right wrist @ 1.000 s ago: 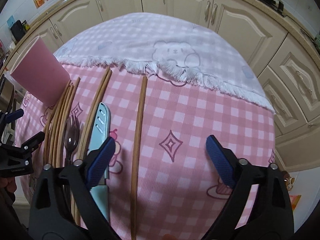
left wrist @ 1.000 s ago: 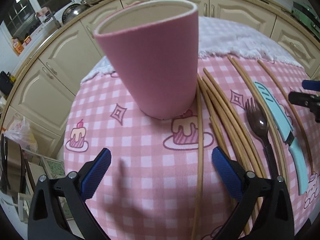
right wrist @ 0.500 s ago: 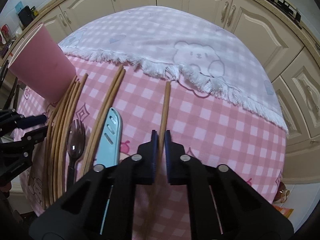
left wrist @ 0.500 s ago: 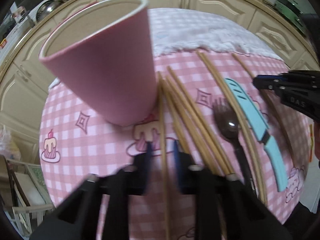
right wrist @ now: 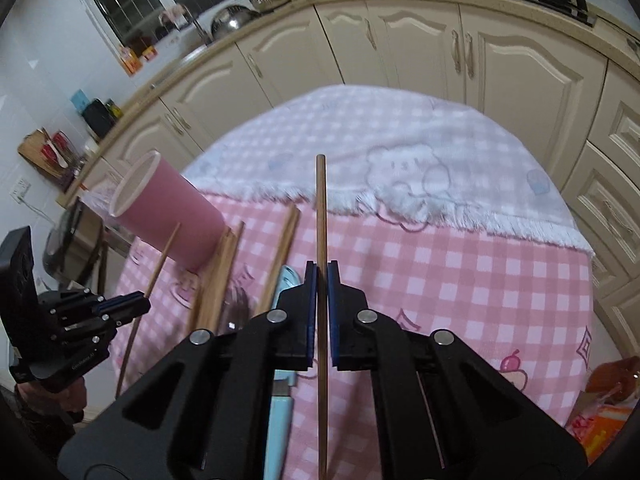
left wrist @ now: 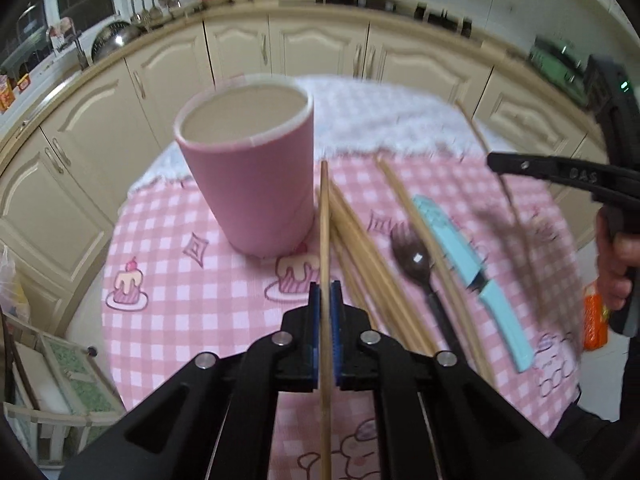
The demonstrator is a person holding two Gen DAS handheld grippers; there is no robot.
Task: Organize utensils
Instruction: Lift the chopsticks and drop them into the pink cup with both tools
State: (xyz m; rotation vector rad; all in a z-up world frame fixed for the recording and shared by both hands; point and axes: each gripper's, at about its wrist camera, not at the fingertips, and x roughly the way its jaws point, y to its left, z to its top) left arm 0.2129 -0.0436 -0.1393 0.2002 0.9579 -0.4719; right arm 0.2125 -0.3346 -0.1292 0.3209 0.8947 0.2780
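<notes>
**Op A:** While I watch the left wrist feed, my left claw (left wrist: 325,304) has its blue pads pinched tight on one chopstick (left wrist: 325,248). That stick runs straight out between the fingers, and its far tip sits just beside the pink cup's (left wrist: 252,176) right side.

**Op B:** Where's the cup standing?

**Op A:** Upright on the pink checked cloth (left wrist: 192,292) that covers the desk, mouth open, ahead and a little left of my left claw. The loose chopsticks (left wrist: 368,256) lie on the cloth just right of the one I hold, fanned away from me. Further right lie a dark fork (left wrist: 416,264) and a light blue knife (left wrist: 468,264), side by side, with another stick between them.

**Op B:** And your right side?

**Op A:** My right claw (right wrist: 322,308) is clamped on a second chopstick (right wrist: 321,232). It points forward along the fingers, lifted off the cloth, its end over the white fringed cloth (right wrist: 400,152) at the far half of the desk. From that camera the cup is well to the left, and the left claw is low at the left edge with its stick angled toward the cup. Whether that tip touches the cup, I cannot tell.
</notes>
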